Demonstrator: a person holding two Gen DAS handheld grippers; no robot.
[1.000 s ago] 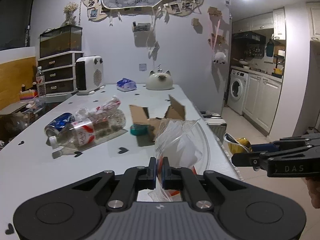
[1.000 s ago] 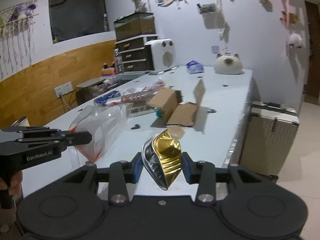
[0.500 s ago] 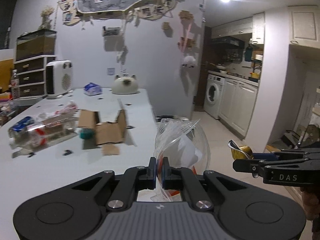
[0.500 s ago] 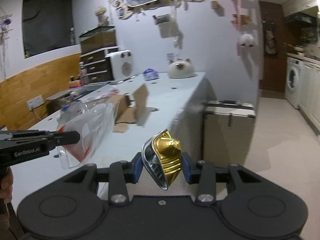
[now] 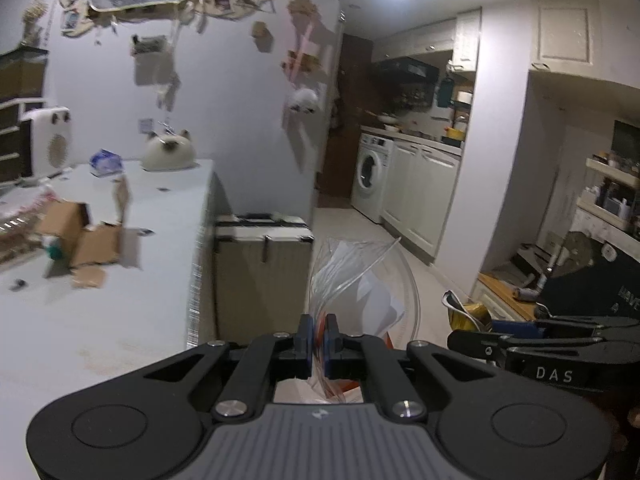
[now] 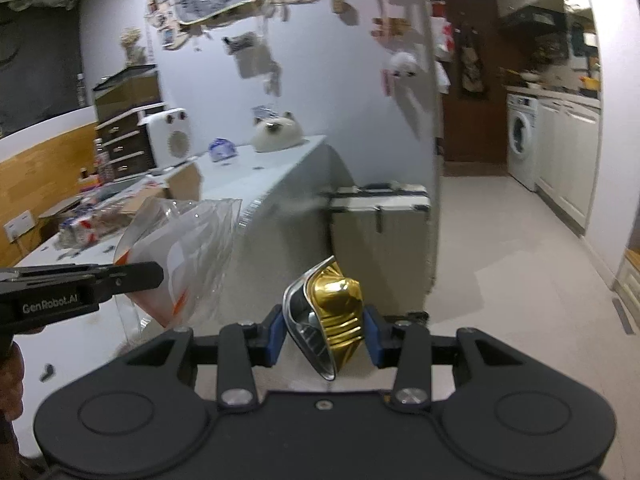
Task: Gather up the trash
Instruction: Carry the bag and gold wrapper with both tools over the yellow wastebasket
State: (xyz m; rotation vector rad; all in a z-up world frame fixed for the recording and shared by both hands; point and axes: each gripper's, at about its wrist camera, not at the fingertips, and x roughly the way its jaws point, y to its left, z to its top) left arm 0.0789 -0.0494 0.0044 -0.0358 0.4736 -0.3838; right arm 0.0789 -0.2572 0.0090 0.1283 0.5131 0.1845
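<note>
Fingers (image 6: 370,334) pinch gold wrapper (image 6: 338,316); left fingers (image 5: 305,340) clamp clear bag (image 5: 360,280).

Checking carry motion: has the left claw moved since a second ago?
Yes. The left claw, shut on the clear plastic bag, has swung right, off the table: the cardboard box slid from centre to far left, and the washing machine came toward centre.

Suitcase (image 5: 262,280) beside table (image 5: 100,320); washer (image 5: 370,176) in back, prob. kitchen
</note>
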